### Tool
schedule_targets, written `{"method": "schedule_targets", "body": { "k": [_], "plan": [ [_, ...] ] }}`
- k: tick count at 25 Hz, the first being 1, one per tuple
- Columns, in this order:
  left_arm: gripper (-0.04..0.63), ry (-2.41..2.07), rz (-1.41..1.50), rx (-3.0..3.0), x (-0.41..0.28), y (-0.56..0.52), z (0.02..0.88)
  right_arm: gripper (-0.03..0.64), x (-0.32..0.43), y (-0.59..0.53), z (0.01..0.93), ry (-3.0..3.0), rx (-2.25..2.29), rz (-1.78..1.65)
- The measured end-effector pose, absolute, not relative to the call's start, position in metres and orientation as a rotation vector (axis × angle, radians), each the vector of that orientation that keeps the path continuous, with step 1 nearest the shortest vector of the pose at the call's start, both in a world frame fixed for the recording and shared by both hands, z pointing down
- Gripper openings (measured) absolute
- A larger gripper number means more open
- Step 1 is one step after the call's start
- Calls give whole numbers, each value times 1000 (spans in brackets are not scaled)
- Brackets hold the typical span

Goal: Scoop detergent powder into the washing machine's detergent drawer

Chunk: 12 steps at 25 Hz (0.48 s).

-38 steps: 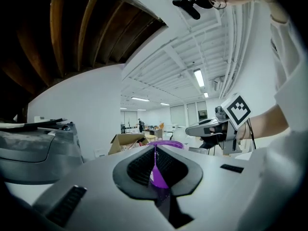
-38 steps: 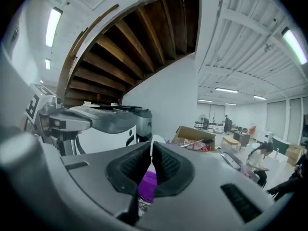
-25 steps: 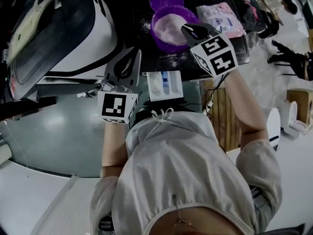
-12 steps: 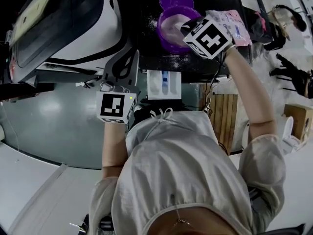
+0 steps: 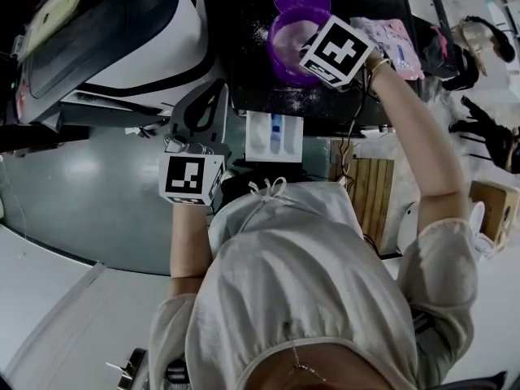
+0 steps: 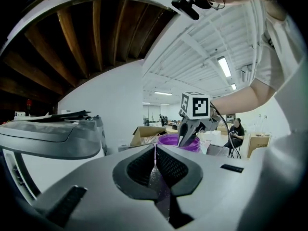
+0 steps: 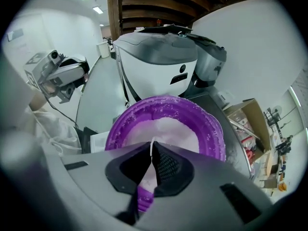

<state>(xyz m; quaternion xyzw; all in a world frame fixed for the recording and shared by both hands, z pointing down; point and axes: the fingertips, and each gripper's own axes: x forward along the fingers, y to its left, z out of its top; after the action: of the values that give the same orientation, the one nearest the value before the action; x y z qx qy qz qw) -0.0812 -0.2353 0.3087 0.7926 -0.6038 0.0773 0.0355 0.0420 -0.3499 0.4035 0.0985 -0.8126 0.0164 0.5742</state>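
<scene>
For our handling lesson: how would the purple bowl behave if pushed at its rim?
The bowl looks like thin plastic, so it is probably light and apt to slide. The powder heaped in it likely steadies it, though a hard shove might spill some.

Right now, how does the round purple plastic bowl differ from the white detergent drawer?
The round purple plastic bowl holds pale powder; the white detergent drawer is rectangular, with compartments. The bowl sits under the right gripper; the drawer sits nearer the left gripper. Both are open on top.
</scene>
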Motion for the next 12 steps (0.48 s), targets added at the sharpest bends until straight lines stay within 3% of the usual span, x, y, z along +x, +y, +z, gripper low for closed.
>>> {"method": "schedule_targets", "body": {
  "k": [12],
  "plan": [
    [26,-1838,231,2463,-80,-238,304,9,41,-337,407,-1882,132,193]
  ]
}}
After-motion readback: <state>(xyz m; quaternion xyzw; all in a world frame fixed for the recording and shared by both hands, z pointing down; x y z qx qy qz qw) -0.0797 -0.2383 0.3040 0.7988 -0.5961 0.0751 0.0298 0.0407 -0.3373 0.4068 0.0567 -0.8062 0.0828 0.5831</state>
